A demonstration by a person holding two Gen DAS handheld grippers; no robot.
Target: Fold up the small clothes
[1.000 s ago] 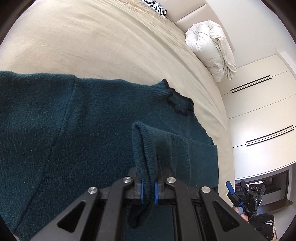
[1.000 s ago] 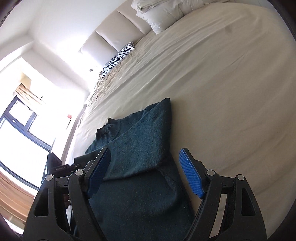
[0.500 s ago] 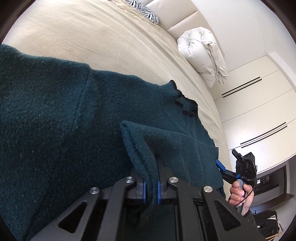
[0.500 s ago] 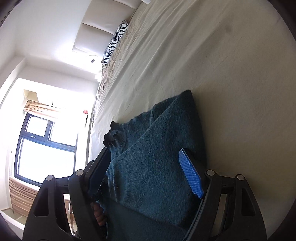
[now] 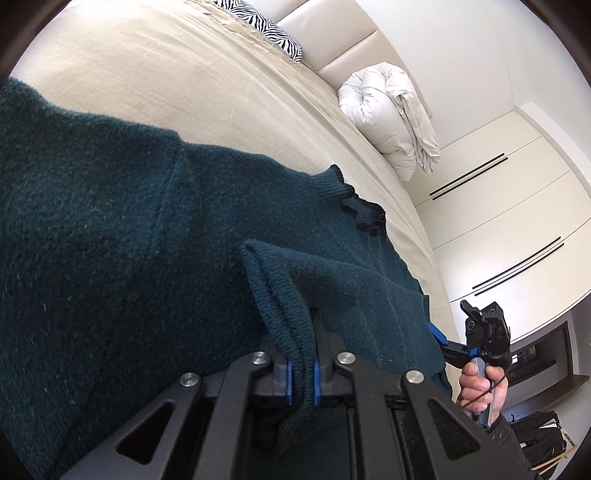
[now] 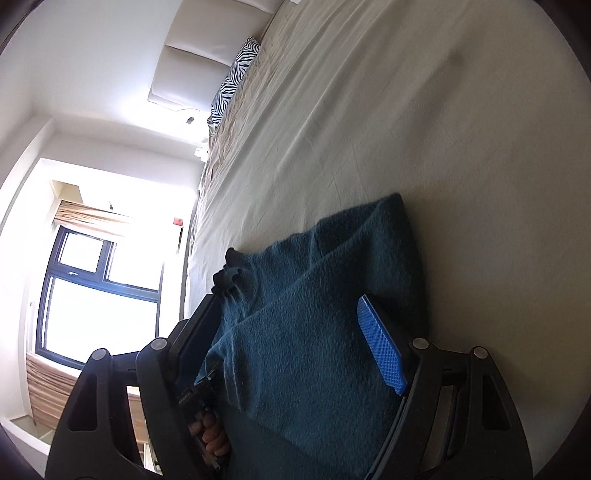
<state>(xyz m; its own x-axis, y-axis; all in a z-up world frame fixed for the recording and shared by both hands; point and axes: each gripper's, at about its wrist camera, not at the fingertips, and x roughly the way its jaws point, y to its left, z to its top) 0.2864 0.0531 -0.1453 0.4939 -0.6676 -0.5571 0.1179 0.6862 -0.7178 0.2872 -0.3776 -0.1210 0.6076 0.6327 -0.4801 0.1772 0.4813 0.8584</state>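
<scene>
One teal sweater (image 5: 110, 258), one bed (image 5: 147, 74), one zebra pillow (image 5: 273, 33), one duvet (image 5: 388, 118), two grippers (image 5: 300, 376) (image 6: 295, 354)

Bed (image 5: 155, 74) covered with a beige sheet; zebra-print pillow (image 5: 271, 31) at its head, against a padded cream headboard (image 5: 343, 44). Rolled white duvet (image 5: 391, 118) near the bed's far edge. White wardrobe doors (image 5: 509, 221) with dark slot handles. Dark-framed window (image 6: 99, 291) beneath a striped blind (image 6: 92, 218).
</scene>
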